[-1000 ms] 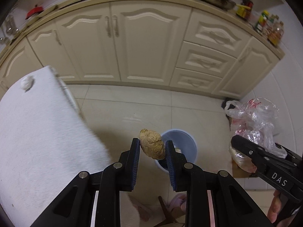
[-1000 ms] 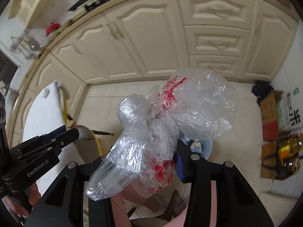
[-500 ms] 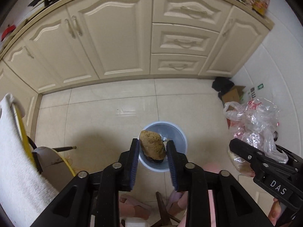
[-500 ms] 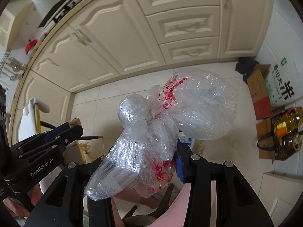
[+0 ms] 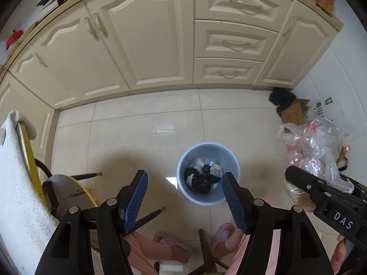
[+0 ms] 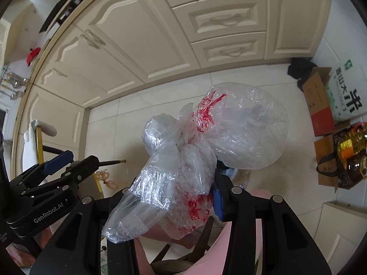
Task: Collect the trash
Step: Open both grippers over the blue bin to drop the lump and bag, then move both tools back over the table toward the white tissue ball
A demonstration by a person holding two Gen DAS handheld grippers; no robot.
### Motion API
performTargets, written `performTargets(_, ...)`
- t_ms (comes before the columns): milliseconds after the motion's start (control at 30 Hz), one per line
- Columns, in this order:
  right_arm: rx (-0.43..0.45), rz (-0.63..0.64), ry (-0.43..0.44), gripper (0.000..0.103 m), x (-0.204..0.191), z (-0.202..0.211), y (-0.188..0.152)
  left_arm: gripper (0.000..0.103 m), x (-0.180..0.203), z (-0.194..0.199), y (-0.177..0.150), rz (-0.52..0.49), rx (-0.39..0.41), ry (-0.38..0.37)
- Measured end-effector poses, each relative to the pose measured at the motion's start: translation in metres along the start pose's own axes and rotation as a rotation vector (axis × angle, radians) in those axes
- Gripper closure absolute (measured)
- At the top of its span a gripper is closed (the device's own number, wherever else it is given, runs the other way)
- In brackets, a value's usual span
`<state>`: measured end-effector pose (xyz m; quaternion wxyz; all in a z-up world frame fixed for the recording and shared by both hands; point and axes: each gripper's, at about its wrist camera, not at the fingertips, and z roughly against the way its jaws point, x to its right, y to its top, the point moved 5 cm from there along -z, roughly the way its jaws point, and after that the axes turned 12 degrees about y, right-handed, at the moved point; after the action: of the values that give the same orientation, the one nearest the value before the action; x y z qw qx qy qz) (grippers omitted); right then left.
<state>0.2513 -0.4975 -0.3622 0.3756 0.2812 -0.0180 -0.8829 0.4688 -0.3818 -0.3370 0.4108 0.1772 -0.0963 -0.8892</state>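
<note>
Left wrist view: left gripper [image 5: 184, 202], jaws just opened and empty, above the bin [image 5: 208, 172] on the near floor; right wrist view: right gripper [image 6: 174, 192] clamps a plastic bag [image 6: 206, 142] bulging over its fingers, so it may snag or miss the bin, largely hidden behind it.

Bare floor tiles [image 5: 142, 142] around the bin [image 5: 231, 160]; chair legs [image 5: 146, 217] left, boxes [image 5: 293, 114] crowd right wall.

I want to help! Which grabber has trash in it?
The right gripper, clamped on the crumpled clear plastic bag. The left gripper is open, empty.
</note>
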Motion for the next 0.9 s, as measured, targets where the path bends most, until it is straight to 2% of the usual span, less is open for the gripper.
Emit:
performTargets(33,0.001,0.020,-0.001,0.057,-0.005,-0.001,0.000,0.040,-0.005,0.000,-0.001,0.008,-0.002,0.003)
performTargets(67,0.002,0.035,-0.005,0.049,-0.009,-0.002,0.000,0.039,-0.008,-0.001,0.000,0.018,-0.001,0.008)
performTargets(100,0.000,0.041,-0.011,0.029,-0.013,-0.003,0.000,0.039,-0.015,0.002,-0.004,0.024,-0.001,0.011)
performTargets(167,0.023,0.044,-0.020,0.009,-0.019,0.000,0.002,0.037,-0.021,0.003,-0.004,0.041,-0.005,0.019)
performTargets(233,0.047,0.060,-0.051,0.009,-0.024,0.004,0.003,0.032,-0.026,0.003,-0.005,0.058,-0.012,0.023)
performTargets(667,0.021,0.051,-0.050,0.009,-0.045,0.007,0.002,0.030,-0.051,0.028,-0.021,0.073,0.012,-0.004)
performTargets(900,0.041,0.101,-0.055,0.009,-0.076,0.015,0.002,0.027,-0.085,0.052,-0.035,0.120,0.043,-0.007)
